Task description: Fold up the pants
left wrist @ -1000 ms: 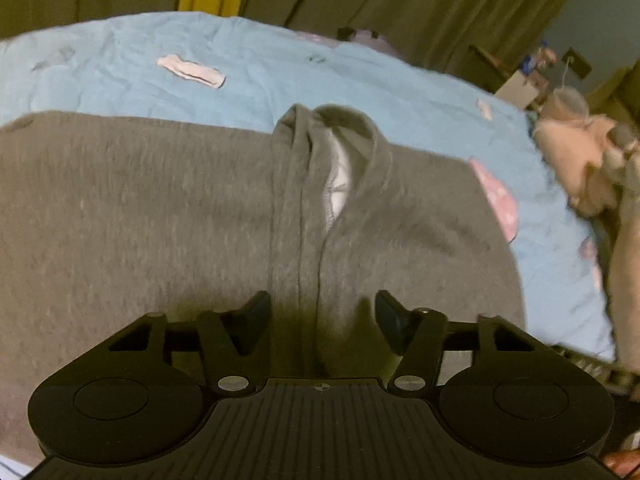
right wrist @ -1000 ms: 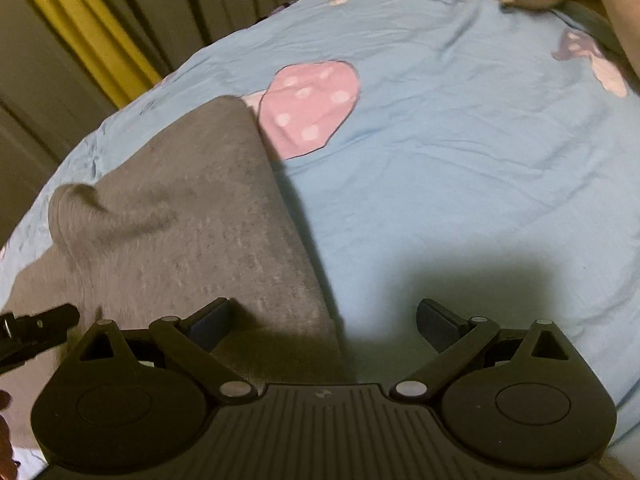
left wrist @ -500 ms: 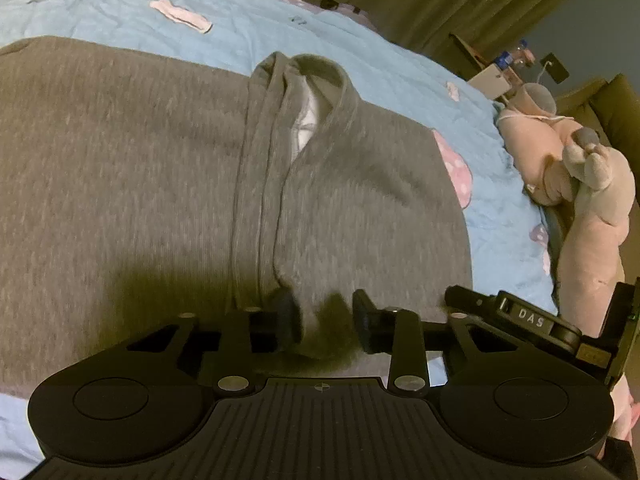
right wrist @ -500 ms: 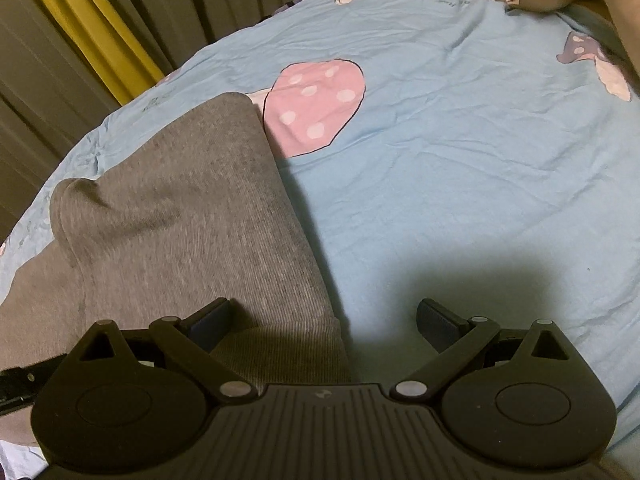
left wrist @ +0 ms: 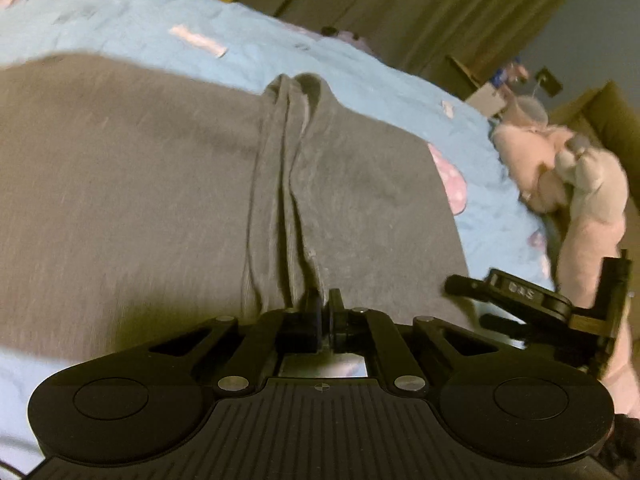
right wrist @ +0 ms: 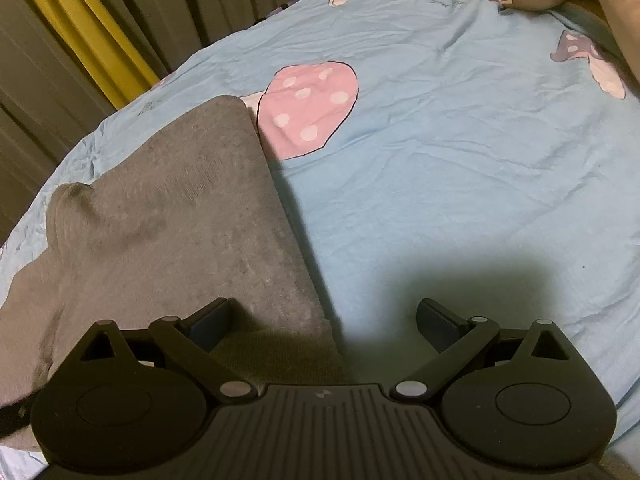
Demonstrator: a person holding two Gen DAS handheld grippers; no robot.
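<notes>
Grey pants (left wrist: 140,200) lie spread flat on a light blue bed sheet (left wrist: 360,68), with a raised ridge of bunched fabric running down their middle. My left gripper (left wrist: 325,312) sits at the near end of that ridge, its jaws closing tight on the pinched grey fabric. In the right wrist view the pants (right wrist: 160,220) end in a straight right edge and a near corner. My right gripper (right wrist: 324,320) hovers open over that corner, with its left finger above the cloth and its right finger above the bare sheet (right wrist: 440,160).
A pink and grey plush toy (left wrist: 560,168) lies on the bed's right side. Dark curtains with a yellow strip (right wrist: 80,28) hang behind the bed. A pink spotted mushroom print (right wrist: 312,108) marks the sheet just beyond the pants' far corner.
My left gripper went from wide open to shut on the ridge of fabric at the pants' middle, and its view shifted across the pants. The right gripper stayed still and open.
</notes>
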